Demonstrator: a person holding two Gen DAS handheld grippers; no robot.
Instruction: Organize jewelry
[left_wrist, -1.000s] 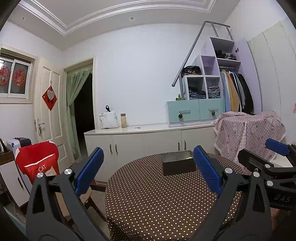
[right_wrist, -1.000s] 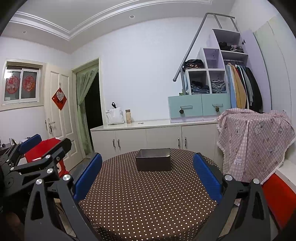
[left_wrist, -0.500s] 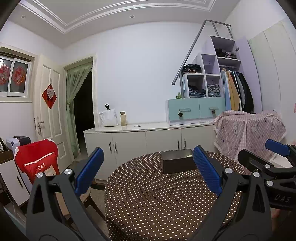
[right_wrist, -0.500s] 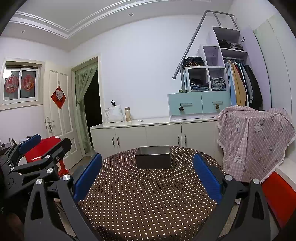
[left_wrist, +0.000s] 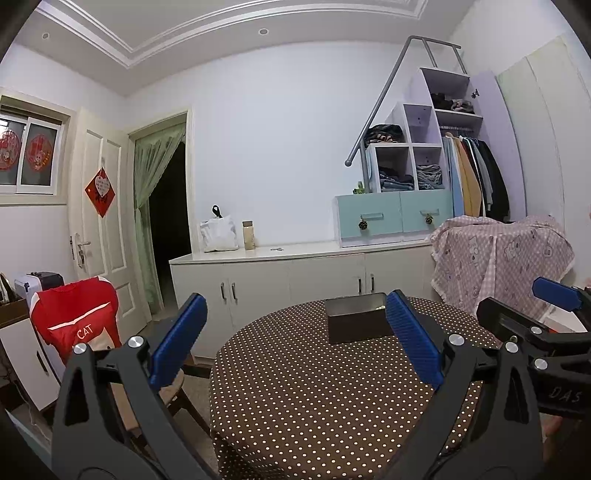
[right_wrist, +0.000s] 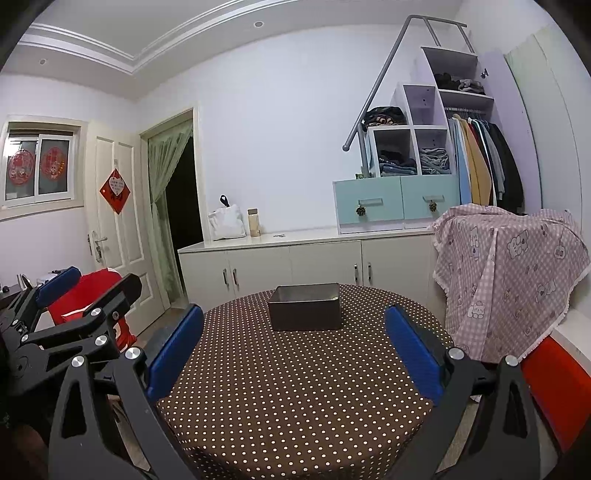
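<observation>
A dark rectangular open-topped box (left_wrist: 356, 325) (right_wrist: 304, 312) stands on the far side of a round table with a brown polka-dot cloth (left_wrist: 314, 387) (right_wrist: 288, 387). Its contents are mostly hidden by its walls; no jewelry shows on the cloth. My left gripper (left_wrist: 295, 336) hovers open over the near left of the table, its blue pads wide apart and nothing between them. My right gripper (right_wrist: 293, 350) is open too, facing the box head-on. Each gripper appears at the edge of the other's view: right gripper (left_wrist: 524, 310), left gripper (right_wrist: 94, 286).
A chair draped with a red shirt (left_wrist: 74, 325) stands left of the table. Behind it runs a white cabinet (right_wrist: 295, 266). Furniture under a pink checked cloth (right_wrist: 509, 273) and a red object (right_wrist: 554, 387) crowd the right side.
The box sits slightly higher in the right wrist view than a second ago; the left wrist view is almost unchanged. Both grippers have stayed open.
</observation>
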